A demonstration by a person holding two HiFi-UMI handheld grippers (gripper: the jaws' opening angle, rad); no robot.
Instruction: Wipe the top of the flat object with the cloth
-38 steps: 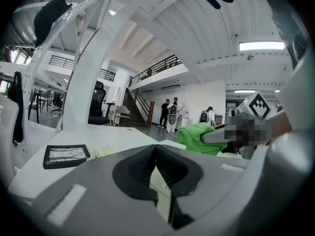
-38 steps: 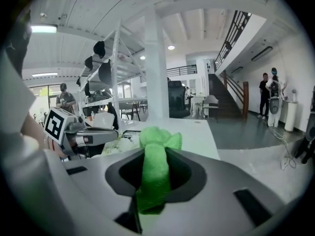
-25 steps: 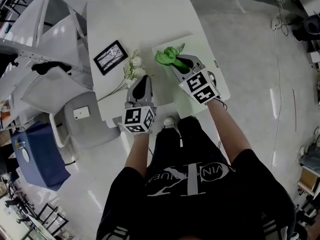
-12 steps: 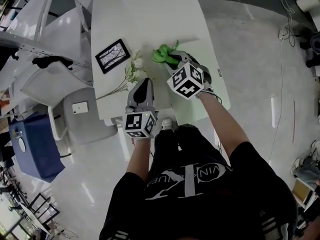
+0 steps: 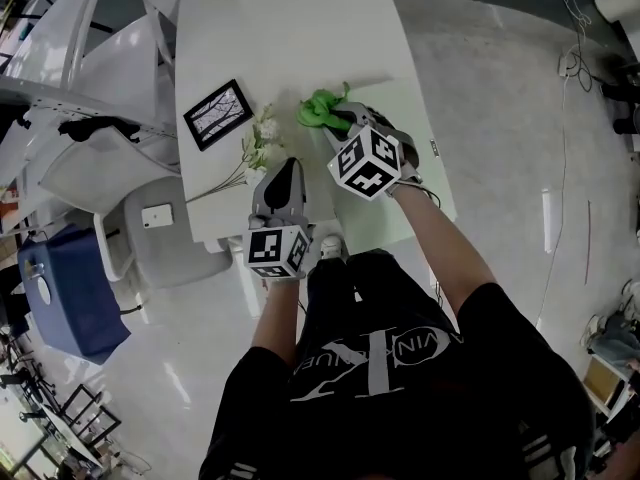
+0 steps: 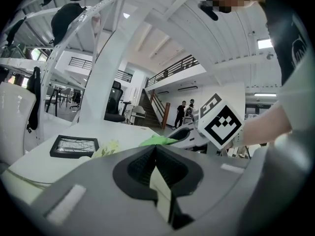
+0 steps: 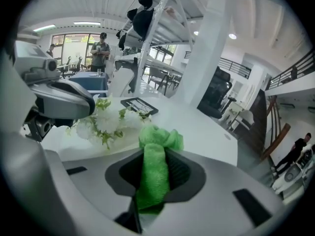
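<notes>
Sweeping left since a second ago, the cloth point(image 5: 318, 113) now sits bunched at the far left corner of the pale green flat object point(image 5: 412, 128). Your right claw point(image 5: 343, 120) pinches it tight, likely so the wad drags across the top. Your left claw point(image 5: 284, 171), closed on nothing, waits beside the flat object's left edge, near the flowers point(image 5: 262, 133) on the tabletop point(image 5: 290, 38), probably to stay out of the stroke.

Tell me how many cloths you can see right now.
1. The green cloth is pinched in the right claw, at the far end of the pale green mat, next to the white flowers. The claw could hide another.
</notes>
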